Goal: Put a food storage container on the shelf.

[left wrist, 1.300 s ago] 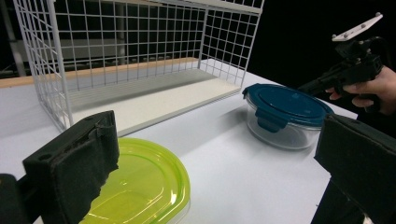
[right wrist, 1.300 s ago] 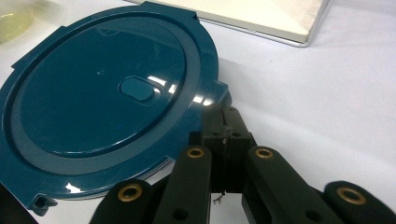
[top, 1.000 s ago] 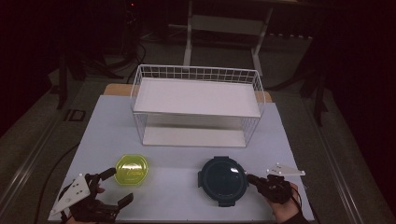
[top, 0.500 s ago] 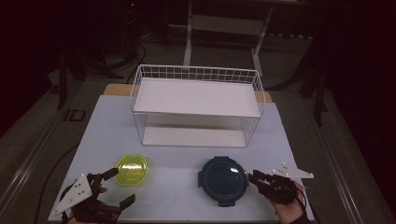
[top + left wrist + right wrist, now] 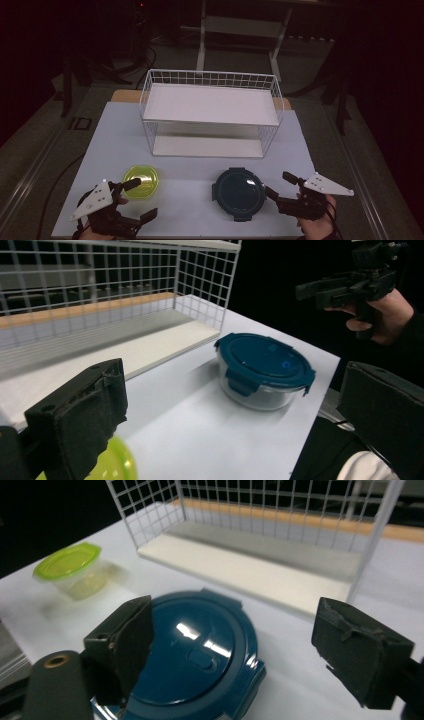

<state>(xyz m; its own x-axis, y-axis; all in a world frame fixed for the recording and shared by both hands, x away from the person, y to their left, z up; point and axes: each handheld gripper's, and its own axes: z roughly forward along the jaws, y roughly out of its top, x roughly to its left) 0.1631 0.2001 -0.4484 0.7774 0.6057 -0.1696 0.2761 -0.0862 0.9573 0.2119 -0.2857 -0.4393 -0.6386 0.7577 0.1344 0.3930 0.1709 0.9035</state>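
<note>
A round glass container with a dark blue clip lid (image 5: 239, 192) stands at the table's front centre. A small clear tub with a yellow-green lid (image 5: 141, 181) stands to its left. My right gripper (image 5: 278, 184) hovers just right of the blue lid, apart from it. Its jaws have just been opening and stand open with nothing gripped; in the right gripper view (image 5: 235, 650) the blue lid (image 5: 200, 655) lies below them. My left gripper (image 5: 142, 199) is open beside the green tub, not touching it. In the left gripper view (image 5: 230, 425) the blue container (image 5: 262, 367) sits ahead.
A white two-tier wire rack (image 5: 210, 112) stands at the back middle of the white table (image 5: 190, 172), both shelves bare. The table's front edge lies right under both hands. Dark floor and stands surround the table.
The right gripper, shut at the blue container's right rim a second ago, has opened and drawn back to the right and upward. The left gripper has lifted slightly by the green tub.
</note>
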